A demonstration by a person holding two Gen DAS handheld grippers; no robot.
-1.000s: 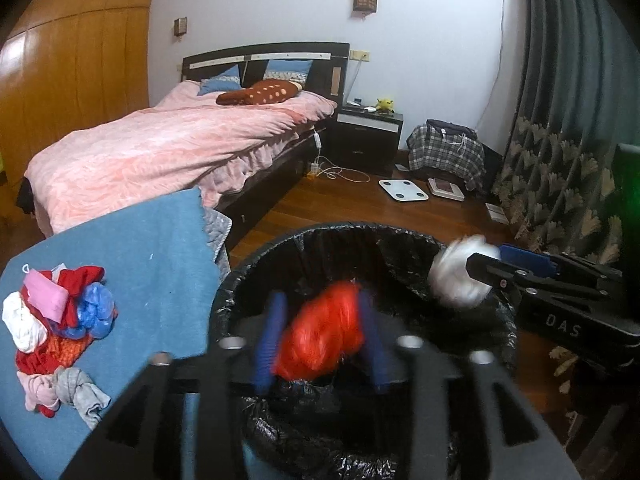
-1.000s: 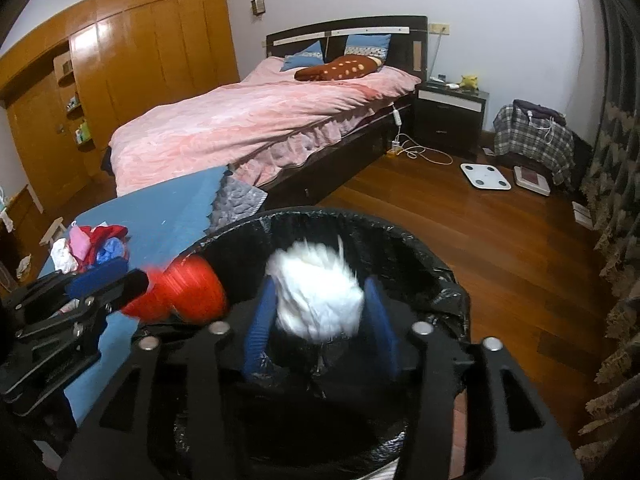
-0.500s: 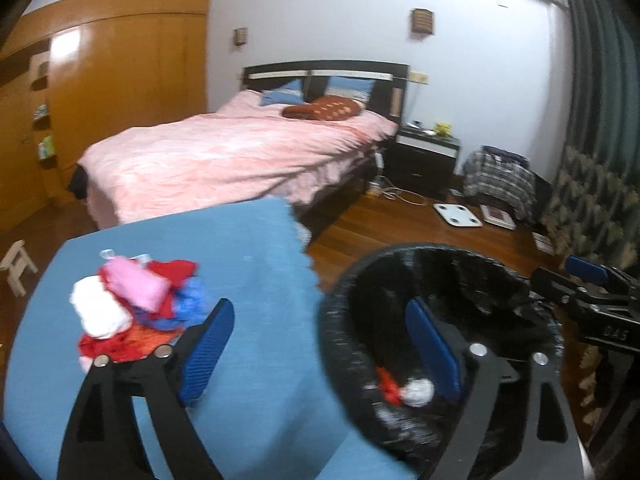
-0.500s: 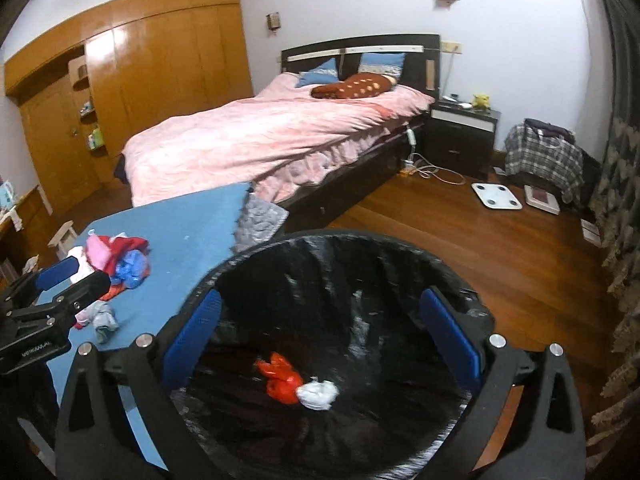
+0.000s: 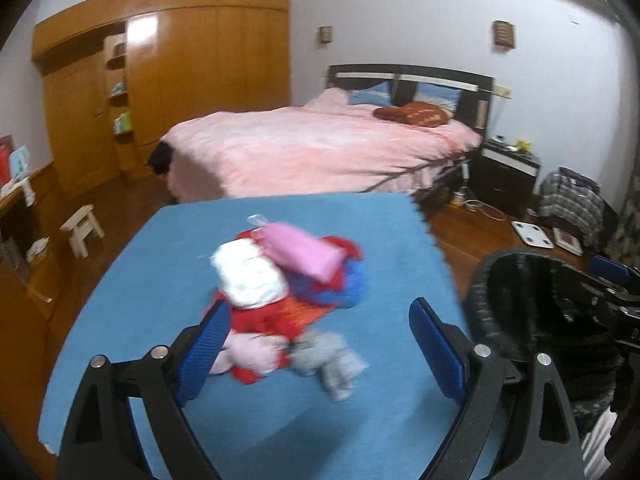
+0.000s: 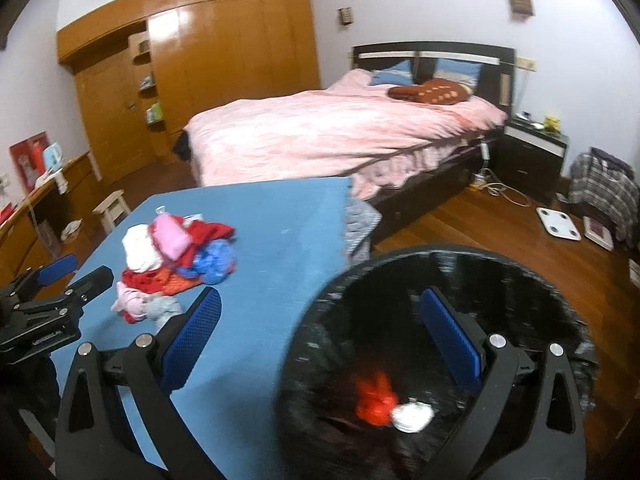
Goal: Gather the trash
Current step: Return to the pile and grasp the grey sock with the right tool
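A pile of crumpled trash (image 5: 288, 280), red, white, pink, blue and grey, lies on the blue-covered table (image 5: 280, 420). My left gripper (image 5: 320, 308) hovers just in front of the pile, open, nothing between its pads. To the right stands the black-bagged bin (image 5: 516, 320), with my right gripper (image 5: 612, 276) over it. In the right wrist view my right gripper (image 6: 320, 296) is open and empty, straddling the bin's rim (image 6: 440, 252). A red wad (image 6: 374, 400) and a white wad (image 6: 412, 416) lie at the bin's bottom. The pile (image 6: 176, 256) and left gripper (image 6: 60, 280) show at left.
A bed with a pink cover (image 5: 320, 148) stands beyond the table. A small wooden stool (image 5: 82, 228) is on the floor at left, near a wooden wardrobe (image 5: 168, 80). A white scale (image 5: 532, 234) and a checked bag (image 5: 572, 200) lie on the floor at right.
Both grippers opened and let the red wad and the white wad drop into the bin. Both then swung left, the left one from the bin to the pile on the table.
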